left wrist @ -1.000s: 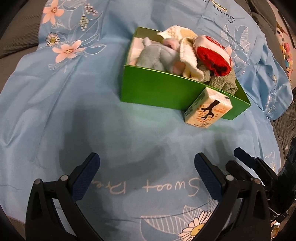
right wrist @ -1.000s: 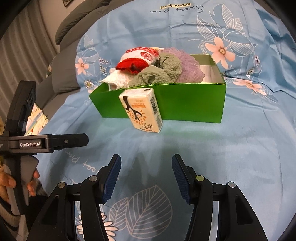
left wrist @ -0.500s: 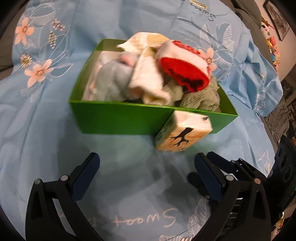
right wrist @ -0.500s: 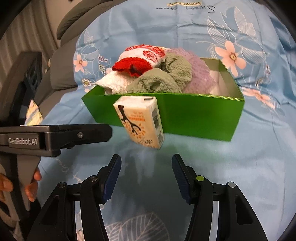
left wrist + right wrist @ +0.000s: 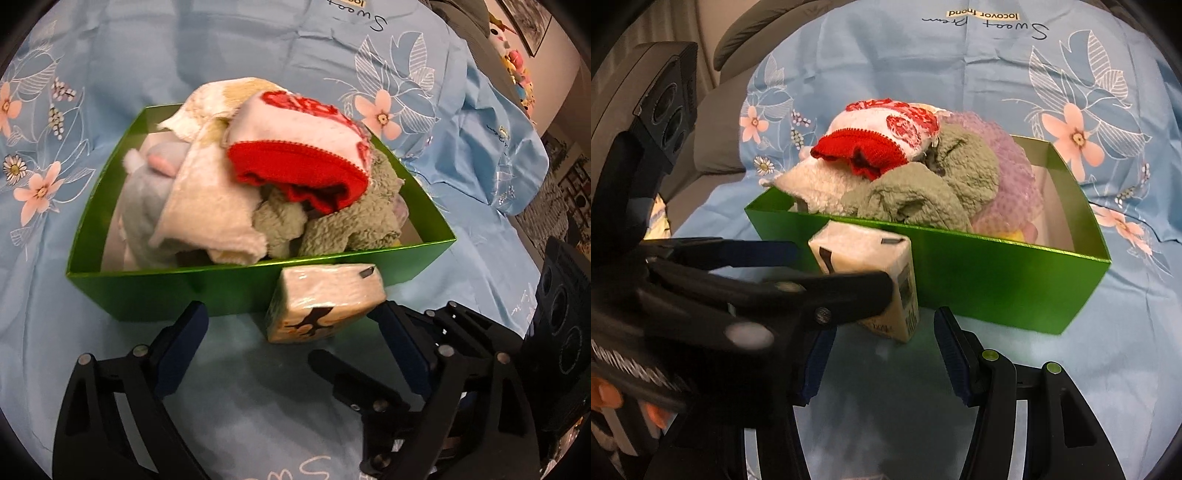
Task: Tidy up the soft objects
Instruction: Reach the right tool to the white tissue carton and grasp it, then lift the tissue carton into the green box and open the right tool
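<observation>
Tissue pack (image 5: 325, 301) leans against the outer front wall of the green box (image 5: 147, 291), its lower end on the blue floral bedsheet (image 5: 55, 332); it is the one item outside the box. The box is heaped with soft goods: red-and-white knit (image 5: 299, 147), cream towel (image 5: 210, 206), green fleece (image 5: 343, 229).

Handling, judged: pack looks light, squashy, wrapped in glossy film, so likely slippery and easily dented. Best grip appears to be across the two broad printed faces near mid-length, with moderate squeeze.

Left gripper (image 5: 291, 354): jaws wide but closing, the pack between the pads; its right pad sits just beside the pack's edge, contact not certain, so no hold yet.

Right gripper (image 5: 882, 360): about half open, empty, poised just below the pack's lower corner, partly hidden behind the left gripper's finger.
</observation>
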Motion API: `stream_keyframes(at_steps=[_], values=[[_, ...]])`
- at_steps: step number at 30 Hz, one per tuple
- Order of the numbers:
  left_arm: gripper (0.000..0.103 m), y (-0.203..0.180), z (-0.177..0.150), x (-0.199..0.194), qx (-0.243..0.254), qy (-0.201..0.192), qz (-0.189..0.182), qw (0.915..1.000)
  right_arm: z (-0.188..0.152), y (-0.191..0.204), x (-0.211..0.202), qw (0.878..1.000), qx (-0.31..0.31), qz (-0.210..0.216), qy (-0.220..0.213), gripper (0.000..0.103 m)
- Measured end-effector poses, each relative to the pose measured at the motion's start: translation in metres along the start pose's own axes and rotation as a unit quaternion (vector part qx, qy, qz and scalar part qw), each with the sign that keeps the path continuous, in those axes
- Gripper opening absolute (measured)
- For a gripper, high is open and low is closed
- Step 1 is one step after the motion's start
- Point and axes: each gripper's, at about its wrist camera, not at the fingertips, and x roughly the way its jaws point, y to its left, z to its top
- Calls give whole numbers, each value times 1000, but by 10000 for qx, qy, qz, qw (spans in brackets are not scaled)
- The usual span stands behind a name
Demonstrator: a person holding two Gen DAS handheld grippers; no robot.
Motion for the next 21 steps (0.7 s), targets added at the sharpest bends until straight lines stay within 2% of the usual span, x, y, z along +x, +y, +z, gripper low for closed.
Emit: stream_keyframes(at_steps=[4,5,7,8,9,16,21], values=[[89,-4,2,6,57,11,-34,10000,4,-1,3,9999,25,130,0,53],[86,-4,1,6,71,14,-30,10000,5,-2,4,9998,48,171,-3,53],[73,-5,1,8,84,50,-93,9999,6,-4,8,9997,73,214,0,51],[63,-6,0,10,94,87,-111,9999,7,-4,9,9997,91,238,0,47],[58,-7,-1,12,113,135,-142,9997,6,-4,10,9996,98,266,-1,45],[58,-5,-2,14,36,194,-252,9995,5,-7,12,9990,223,376,-4,35],[58,-11,-7,2,133,105,-76,9998,0,-3,-1,9985,287,448,-101,35]])
